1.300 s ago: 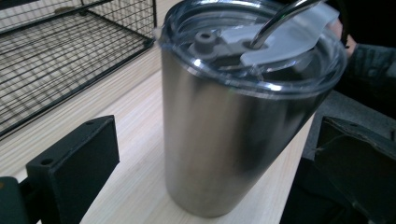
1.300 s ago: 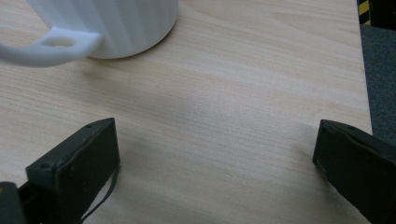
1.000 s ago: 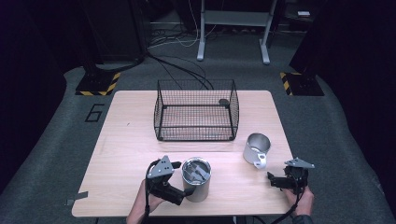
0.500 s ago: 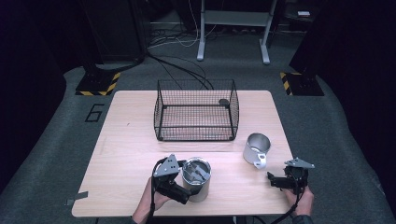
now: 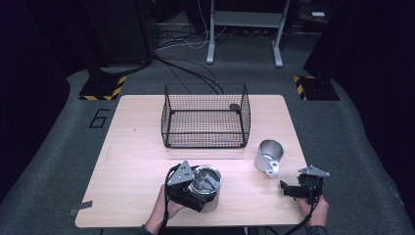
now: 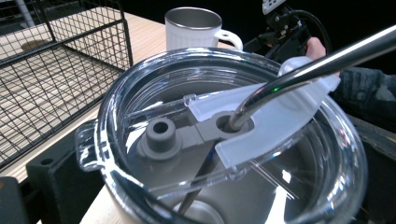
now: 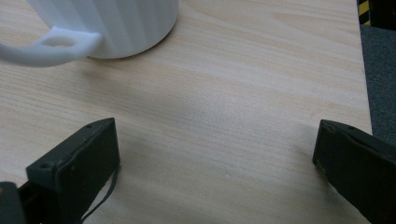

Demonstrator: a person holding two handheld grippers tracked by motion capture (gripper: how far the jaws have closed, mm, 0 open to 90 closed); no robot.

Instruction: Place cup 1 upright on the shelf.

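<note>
Table (image 5: 137, 161) under my hands. Wire basket (image 5: 205, 120) far centre, small dark disc inside its far right corner. Steel tumbler (image 5: 208, 188) near centre, clear lid on, metal straw (image 6: 299, 70) through lid hole. My left gripper (image 5: 188, 193) jaws either side of tumbler, grip firmness cannot tell. White mug (image 5: 269, 156) right of tumbler, upright, handle toward me. My right gripper (image 5: 289, 190) near right, jaws wide, nothing between.
</note>
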